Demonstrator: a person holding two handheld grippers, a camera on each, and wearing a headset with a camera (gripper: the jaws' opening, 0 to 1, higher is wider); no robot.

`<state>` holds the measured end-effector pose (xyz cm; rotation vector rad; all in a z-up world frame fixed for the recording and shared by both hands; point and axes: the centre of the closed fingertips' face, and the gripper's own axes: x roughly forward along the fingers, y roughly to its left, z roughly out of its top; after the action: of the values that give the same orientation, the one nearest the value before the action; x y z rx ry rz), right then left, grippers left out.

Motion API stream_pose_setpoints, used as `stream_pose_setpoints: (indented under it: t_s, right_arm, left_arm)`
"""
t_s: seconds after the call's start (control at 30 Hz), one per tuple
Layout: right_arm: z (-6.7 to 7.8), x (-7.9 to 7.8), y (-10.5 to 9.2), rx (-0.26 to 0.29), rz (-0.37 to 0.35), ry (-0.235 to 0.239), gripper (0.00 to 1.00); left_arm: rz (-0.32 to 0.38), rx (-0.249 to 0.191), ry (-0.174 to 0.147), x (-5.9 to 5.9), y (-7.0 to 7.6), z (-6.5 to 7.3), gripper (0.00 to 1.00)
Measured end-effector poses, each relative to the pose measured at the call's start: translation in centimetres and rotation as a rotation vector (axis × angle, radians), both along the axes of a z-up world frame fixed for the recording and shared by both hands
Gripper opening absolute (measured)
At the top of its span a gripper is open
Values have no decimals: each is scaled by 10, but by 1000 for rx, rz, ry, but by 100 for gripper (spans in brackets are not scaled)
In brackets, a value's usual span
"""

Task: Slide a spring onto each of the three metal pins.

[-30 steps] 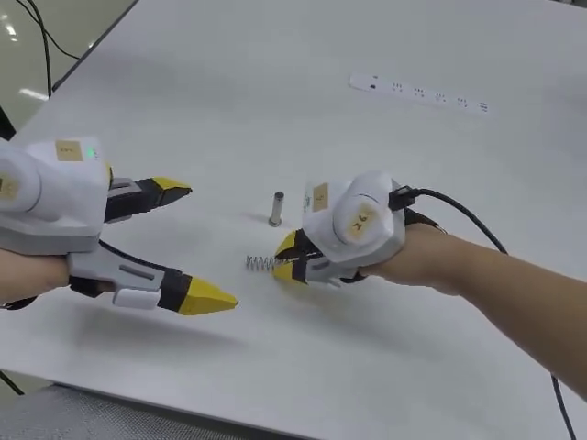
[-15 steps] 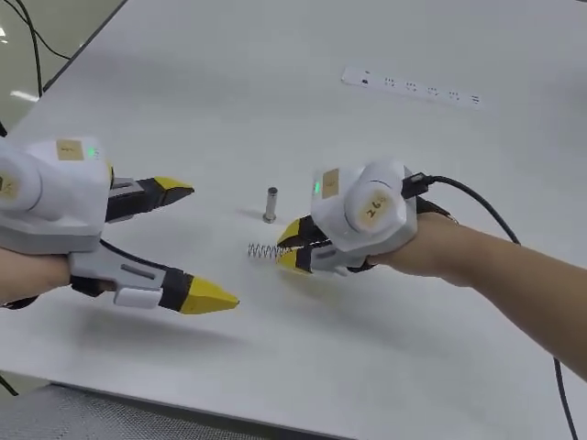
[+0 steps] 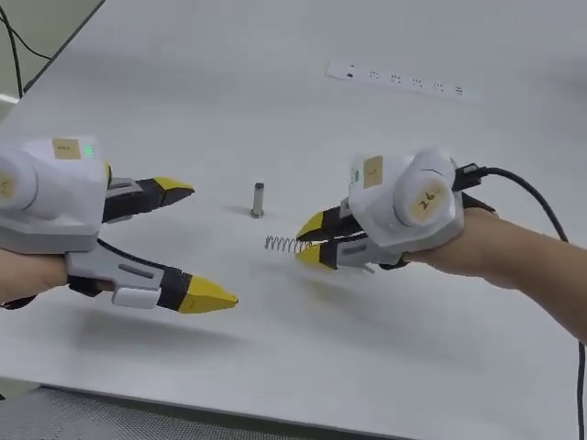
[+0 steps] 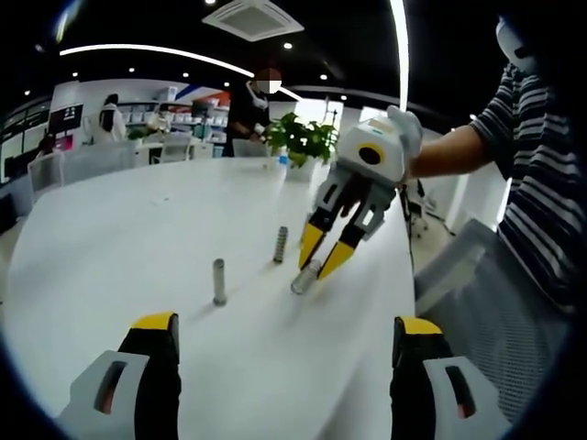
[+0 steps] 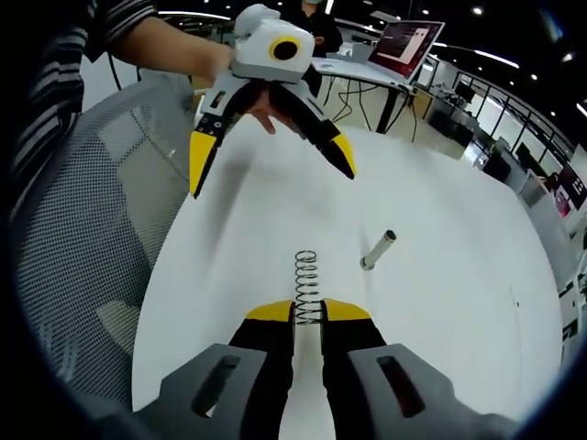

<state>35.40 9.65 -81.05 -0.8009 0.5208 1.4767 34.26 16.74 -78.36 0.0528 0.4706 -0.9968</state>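
- One slim coiled metal spring [image 3: 282,244] was clamped at one end in the yellow-tipped right tool [image 3: 310,240], its free end pointing to nine o'clock.
- One short grey metal pin [image 3: 258,200] stood upright on the white counter [image 3: 275,92], at eleven o'clock of the spring, apart from it.
- At nine o'clock, the left tool [image 3: 204,245] had its jaws spread wide, holding nothing.

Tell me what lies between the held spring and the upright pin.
Just bare white table separates the spring, pinched in the right claw, from the pin; the head view and right gripper view show this.
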Motion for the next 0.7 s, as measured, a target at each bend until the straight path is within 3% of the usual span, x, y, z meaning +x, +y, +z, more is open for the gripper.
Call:
stream_pose_setpoints:
  t_s: [0.37,0.7]
  right_arm:
    - [1,-8,-17,4,-30,5,8]
    - [6,-12,-18,11,-31,-9,8]
  left_arm:
    - [-61,-3,10,-6,-14,-1,79]
    - [-116,3,-13,-1,-31,3,68]
